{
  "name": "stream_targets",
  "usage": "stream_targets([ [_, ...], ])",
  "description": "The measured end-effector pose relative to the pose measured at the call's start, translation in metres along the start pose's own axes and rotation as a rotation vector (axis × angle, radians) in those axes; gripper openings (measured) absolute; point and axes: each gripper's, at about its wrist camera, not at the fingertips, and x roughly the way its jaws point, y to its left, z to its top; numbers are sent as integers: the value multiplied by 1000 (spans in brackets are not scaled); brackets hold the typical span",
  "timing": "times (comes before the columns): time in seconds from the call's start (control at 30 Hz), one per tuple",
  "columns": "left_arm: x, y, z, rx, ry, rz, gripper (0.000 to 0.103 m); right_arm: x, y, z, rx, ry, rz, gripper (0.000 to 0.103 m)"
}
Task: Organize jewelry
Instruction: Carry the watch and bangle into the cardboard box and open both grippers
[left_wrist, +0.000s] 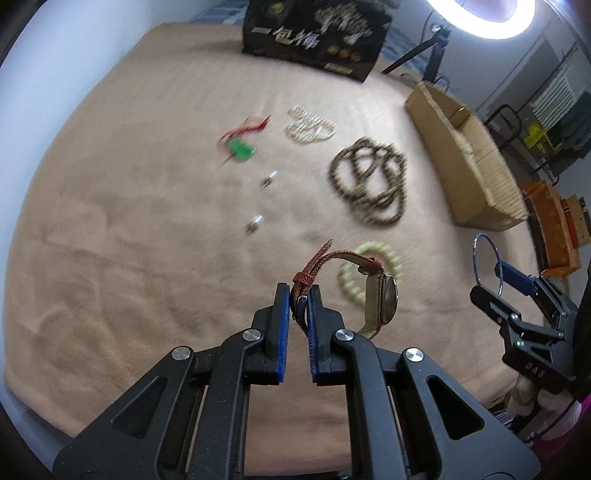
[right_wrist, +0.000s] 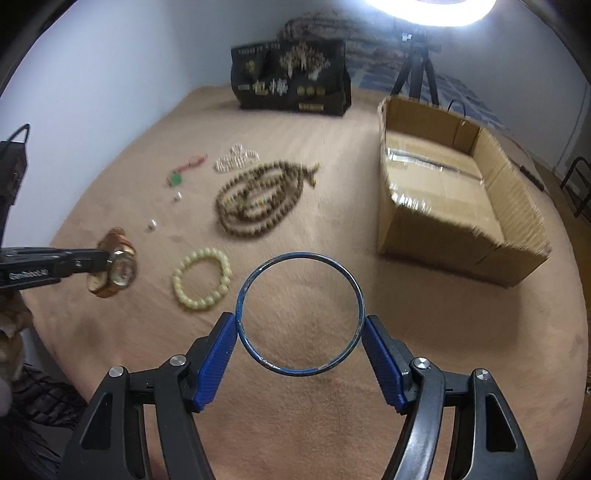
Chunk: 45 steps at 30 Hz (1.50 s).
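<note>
Jewelry is split between your two tools and the tan cloth-covered worktop (right_wrist: 424, 350) below them. Your left gripper (left_wrist: 295, 295) has its jaws clenched on the reddish strap of a wristwatch (left_wrist: 384, 295), which hangs off to the right of those jaws, clear of the cloth, its strap looping up and over and its face turned sideways. Your right gripper (right_wrist: 300, 338) has its jaws spread wide yet pressing on both sides of a thin blue bangle (right_wrist: 300, 312); the ring lies roughly flat between the pads, open face up, projecting forward past the jaw tips. What the coming move likely turns on is the cardboard box (right_wrist: 443, 192): it sits ahead and to the right of the right jaws, open top up, long side running away from you, and it looks like the place these pieces belong, though that is a guess. Your right hand is the nearer of the two to it; the left jaws would have to cross over the bead pieces to get there. Left on the cloth ahead of the jaws are a pale yellow bead bracelet (right_wrist: 201, 278) just beyond the left of the bangle, a coiled brown bead necklace (right_wrist: 258, 199) farther out, a small white bead piece (right_wrist: 236, 157), a green pendant on red cord (right_wrist: 176, 179), and two tiny silvery bits too blurred to name.
</note>
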Motion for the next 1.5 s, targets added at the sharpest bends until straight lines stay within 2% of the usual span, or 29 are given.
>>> stream_targets([
  [0.27, -9, -45, 27, 49, -63, -50, 7, -36, -27, 22, 16, -103, -54, 71],
  [0.63, -9, -99, 72, 54, -116, -128, 7, -56, -92, 60, 78, -168, -161, 71],
  [0.83, 1, -136, 96, 71, -147, -170, 7, -48, -127, 76, 137, -161, -193, 71],
  [1.13, 32, -175, 113, 80, -123, -211, 7, -28, -160, 80, 181, -114, -219, 71],
  [1.5, 48, -189, 118, 92, -111, -228, 7, -22, -184, 81, 248, -108, -190, 72],
])
